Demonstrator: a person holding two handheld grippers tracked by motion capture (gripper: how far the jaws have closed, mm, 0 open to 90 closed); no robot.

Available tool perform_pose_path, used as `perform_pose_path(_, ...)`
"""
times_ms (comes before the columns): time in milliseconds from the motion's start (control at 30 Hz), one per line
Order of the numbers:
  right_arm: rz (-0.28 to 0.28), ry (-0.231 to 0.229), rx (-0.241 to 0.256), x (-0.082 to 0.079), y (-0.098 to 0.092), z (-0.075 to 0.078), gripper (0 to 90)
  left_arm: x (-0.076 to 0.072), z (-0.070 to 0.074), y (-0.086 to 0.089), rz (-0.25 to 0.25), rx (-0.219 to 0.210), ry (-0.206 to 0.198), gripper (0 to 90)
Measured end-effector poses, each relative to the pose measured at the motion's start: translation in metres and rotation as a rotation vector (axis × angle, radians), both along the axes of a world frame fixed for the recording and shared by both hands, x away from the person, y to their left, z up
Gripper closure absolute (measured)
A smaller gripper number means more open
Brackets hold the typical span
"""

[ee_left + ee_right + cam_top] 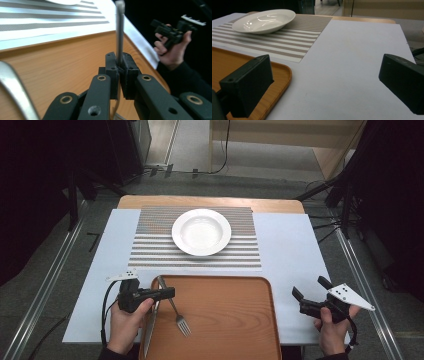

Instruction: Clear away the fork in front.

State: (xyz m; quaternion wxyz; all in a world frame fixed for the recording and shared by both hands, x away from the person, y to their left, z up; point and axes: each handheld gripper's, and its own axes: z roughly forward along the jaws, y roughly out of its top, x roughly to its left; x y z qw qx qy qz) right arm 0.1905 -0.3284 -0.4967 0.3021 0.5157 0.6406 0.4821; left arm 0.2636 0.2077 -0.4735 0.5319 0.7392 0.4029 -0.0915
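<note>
The left gripper (169, 293) sat low over the near-left corner of the rectangular orange-brown wooden tray (225, 320), and its jaws were clamped tight on the handle of the slim silver metal fork (175, 309); in the left gripper view that handle (120, 32) ran straight up from between the two black pads, pinched with no gap. From the high view the fork slanted across the tray, tines toward the person, handle end toward the placemat. Just beside it, near the tray's left edge, lay a long silver metal table knife (151, 325), whose blade curved into the left gripper view's lower corner (15, 87). Over at the right, the right gripper (311, 292) hovered above the pale blue-white table cover (290, 250), well clear of the tray, jaws spread wide with nothing between them. Beyond the tray, the round white ceramic soup plate (201, 231) rested on the grey-and-white striped woven placemat (150, 250)
</note>
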Motion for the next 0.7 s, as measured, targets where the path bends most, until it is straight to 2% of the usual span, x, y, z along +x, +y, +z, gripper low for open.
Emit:
perform_pose_path(100, 0.000, -0.003, -0.005, 0.000, -0.001, 0.000, 0.0, -0.001, -0.002, -0.002, 0.045, 0.073, -0.031, 80.6)
perform_pose_path(200, -0.002, -0.004, -0.011, 0.000, -0.003, -0.001, 0.0, -0.003, -0.003, -0.005, 0.069, 0.141, -0.066, 76.9)
perform_pose_path(433, 0.003, -0.001, -0.021, 0.002, -0.005, -0.003, 0.0, -0.003, -0.006, -0.011, 0.075, 0.230, -0.091, 71.0)
perform_pose_path(533, 0.000, -0.001, -0.021, 0.003, -0.007, -0.005, 0.0, -0.003, -0.007, -0.013, 0.067, 0.245, -0.094, 70.1)
perform_pose_path(567, -0.003, 0.001, -0.019, 0.003, -0.007, -0.005, 0.0, -0.004, -0.007, -0.014, 0.067, 0.265, -0.098, 69.3)
perform_pose_path(700, -0.007, 0.003, -0.015, 0.003, -0.011, -0.007, 0.0, -0.004, -0.010, -0.018, 0.055, 0.299, -0.096, 66.8)
